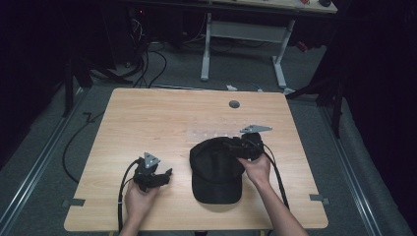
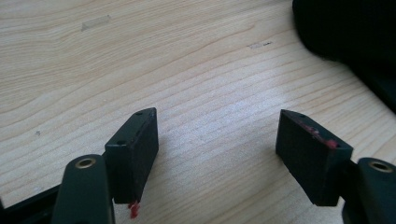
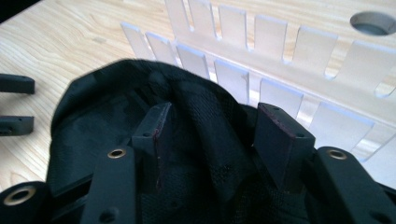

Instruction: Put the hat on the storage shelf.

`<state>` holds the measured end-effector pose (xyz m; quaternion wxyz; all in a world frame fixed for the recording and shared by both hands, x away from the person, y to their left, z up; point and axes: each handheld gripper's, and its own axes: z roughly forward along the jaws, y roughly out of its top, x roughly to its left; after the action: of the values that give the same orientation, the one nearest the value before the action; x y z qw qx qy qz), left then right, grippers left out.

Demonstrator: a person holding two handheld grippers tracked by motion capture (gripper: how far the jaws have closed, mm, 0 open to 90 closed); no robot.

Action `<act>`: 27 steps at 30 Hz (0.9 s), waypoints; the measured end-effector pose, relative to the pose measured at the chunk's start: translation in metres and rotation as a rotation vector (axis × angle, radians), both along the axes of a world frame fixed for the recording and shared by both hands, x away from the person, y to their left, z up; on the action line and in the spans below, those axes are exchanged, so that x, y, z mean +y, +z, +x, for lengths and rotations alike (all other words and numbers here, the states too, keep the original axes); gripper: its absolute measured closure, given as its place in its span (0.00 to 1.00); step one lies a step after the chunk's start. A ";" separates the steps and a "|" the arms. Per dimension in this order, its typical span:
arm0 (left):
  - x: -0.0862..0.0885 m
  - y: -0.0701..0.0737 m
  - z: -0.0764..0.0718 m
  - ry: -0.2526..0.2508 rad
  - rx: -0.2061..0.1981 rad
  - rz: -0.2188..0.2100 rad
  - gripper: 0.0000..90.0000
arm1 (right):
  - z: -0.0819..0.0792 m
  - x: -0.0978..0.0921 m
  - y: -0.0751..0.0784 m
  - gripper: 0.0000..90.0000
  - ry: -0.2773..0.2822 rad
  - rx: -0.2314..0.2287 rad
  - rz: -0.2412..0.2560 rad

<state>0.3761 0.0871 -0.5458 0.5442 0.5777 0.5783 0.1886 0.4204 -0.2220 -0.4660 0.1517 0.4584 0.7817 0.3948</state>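
Cap: the soft black cloth cap with a stiff brim [image 1: 217, 169] lies on the pale wooden tabletop [image 1: 162, 118], a bit nearer the front edge and the right edge than the middle. Its brim points at the front edge.
Right tool: the right tool [image 1: 244, 147] is at the back rim of the cap. Its jaws stand partly open with black mesh cloth bunched between them. I cannot tell if they pinch it yet.
Left tool: the left tool [image 1: 156, 178] sits near the front edge, left of the cap and not touching it. Its jaws are wide open and hold nothing.
Clear rack: a see-through plastic rack with slots [image 3: 261, 60] lies just behind the cap.
How to do it well: I think the right tool should take a good thick fold of the rim, then shut all the way. Go slow, so the thin mesh does not slip out. Bring the left tool to the brim to steady it.
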 end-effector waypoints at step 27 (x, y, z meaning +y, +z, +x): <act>0.000 0.000 0.000 -0.002 0.000 0.003 0.33 | 0.001 -0.002 -0.006 0.84 0.110 -0.039 -0.071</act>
<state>0.3761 0.0870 -0.5458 0.5436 0.5791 0.5774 0.1892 0.4211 -0.2241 -0.4723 0.1612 0.4014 0.8159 0.3836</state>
